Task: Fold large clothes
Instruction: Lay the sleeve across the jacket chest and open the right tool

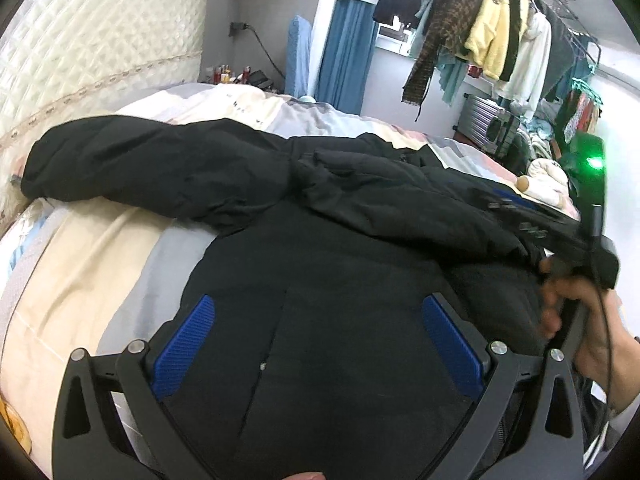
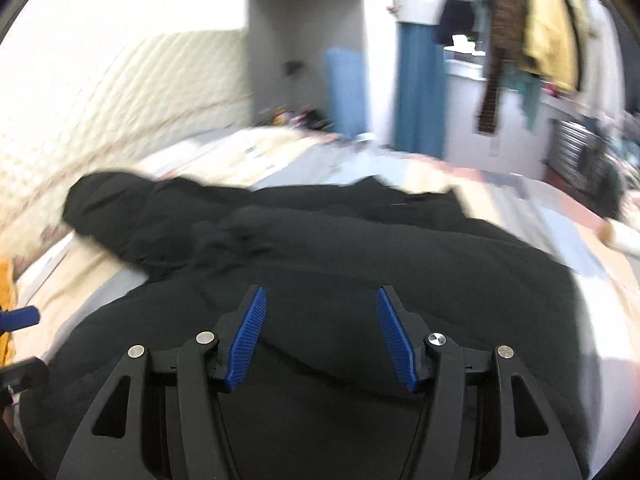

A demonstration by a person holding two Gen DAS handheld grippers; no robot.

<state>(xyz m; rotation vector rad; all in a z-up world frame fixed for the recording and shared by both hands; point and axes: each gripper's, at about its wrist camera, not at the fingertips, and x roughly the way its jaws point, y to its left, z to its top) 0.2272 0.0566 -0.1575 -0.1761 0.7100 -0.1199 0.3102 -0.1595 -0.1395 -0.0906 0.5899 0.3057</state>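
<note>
The black padded jacket (image 1: pixel 320 280) lies spread across the bed (image 1: pixel 100 264), its body nearest the cameras. One sleeve (image 1: pixel 132 168) reaches out toward the quilted headboard (image 1: pixel 92 52), and the other side (image 1: pixel 420 208) looks already laid over the body.

The left claw (image 1: pixel 316 344) hangs released over the jacket's middle, pads wide apart with nothing between them. The right claw (image 2: pixel 320 336) is also released and empty above the dark fabric, its view blurred.

The step in hand appears to be the next fold, likely bringing in the outstretched sleeve. To do it well, pinch the cuff through both layers, lift just clear of the bed, carry it straight across, and lay it flat. Puffy fabric springs back, so press the fold before letting go.

A clothes rail (image 1: pixel 500 32) stands well apart.
</note>
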